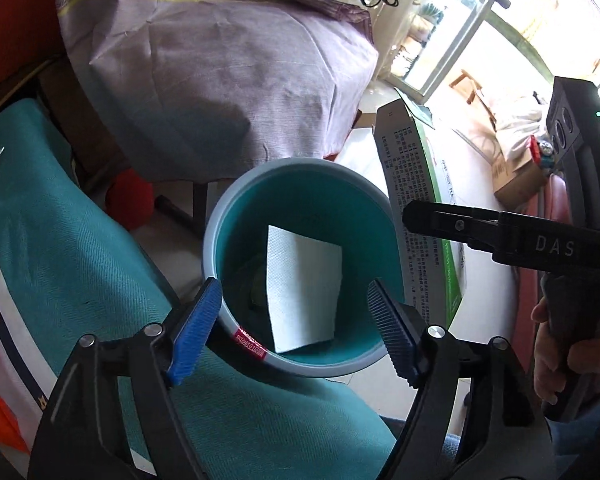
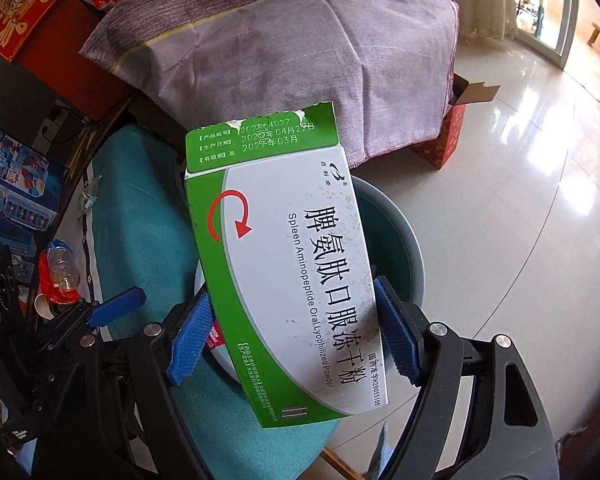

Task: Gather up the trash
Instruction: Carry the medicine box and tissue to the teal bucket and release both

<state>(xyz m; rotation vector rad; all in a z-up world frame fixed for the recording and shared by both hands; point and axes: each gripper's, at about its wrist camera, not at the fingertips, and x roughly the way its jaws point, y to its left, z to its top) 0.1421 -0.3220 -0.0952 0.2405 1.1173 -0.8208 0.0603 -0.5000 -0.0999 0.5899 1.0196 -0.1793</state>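
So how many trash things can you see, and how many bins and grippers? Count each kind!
Bins: 1, the teal bin.
Paper towels: 1, the paper towel inside the bin.
Medicine boxes: 1, the medicine box, held in the right gripper.
Grippers: 2, counting the left gripper, which is open.
Total: 5.

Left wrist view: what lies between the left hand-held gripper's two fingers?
The teal trash bin's open mouth, with a white paper towel inside; the left hand-held gripper holds nothing.
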